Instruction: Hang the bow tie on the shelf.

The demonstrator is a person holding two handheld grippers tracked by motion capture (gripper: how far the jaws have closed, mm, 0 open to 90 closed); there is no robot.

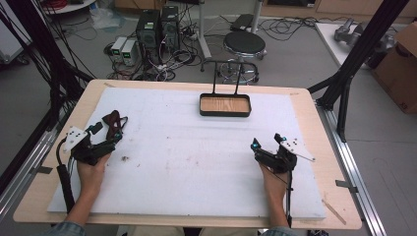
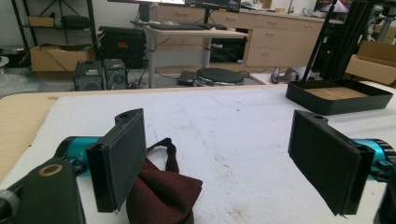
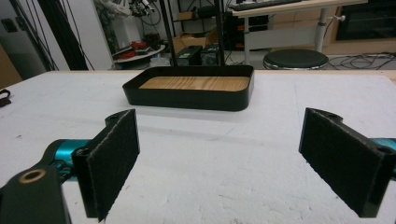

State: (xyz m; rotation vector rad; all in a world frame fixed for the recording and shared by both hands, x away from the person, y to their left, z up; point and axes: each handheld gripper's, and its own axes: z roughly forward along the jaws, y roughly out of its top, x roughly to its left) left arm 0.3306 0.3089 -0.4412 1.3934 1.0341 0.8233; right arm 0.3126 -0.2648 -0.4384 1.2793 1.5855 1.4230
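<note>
Both of the person's hands are resting low on the white mat (image 1: 196, 162), nearest the front edge of the table, each holding a gripper. Over on the left, the left gripper (image 1: 116, 129) is sitting with its jaws spread wide, and the dark red cloth pouch (image 2: 163, 193) is lying on the mat just by its left jaw, partly between the two pads but not pinched. From above, the pouch (image 1: 114, 122) is lying right at that gripper's tips. On the other side, the right gripper (image 1: 265, 142) is also gaping, nothing between its pads, pointing toward the black tray (image 3: 187, 98) with the wooden floor. That tray is sitting empty at the far middle of the mat, well apart from the pouch. To my eye the job is barely starting: nothing is gripped yet, and grasping, carrying and setting down are all still waiting.
</note>
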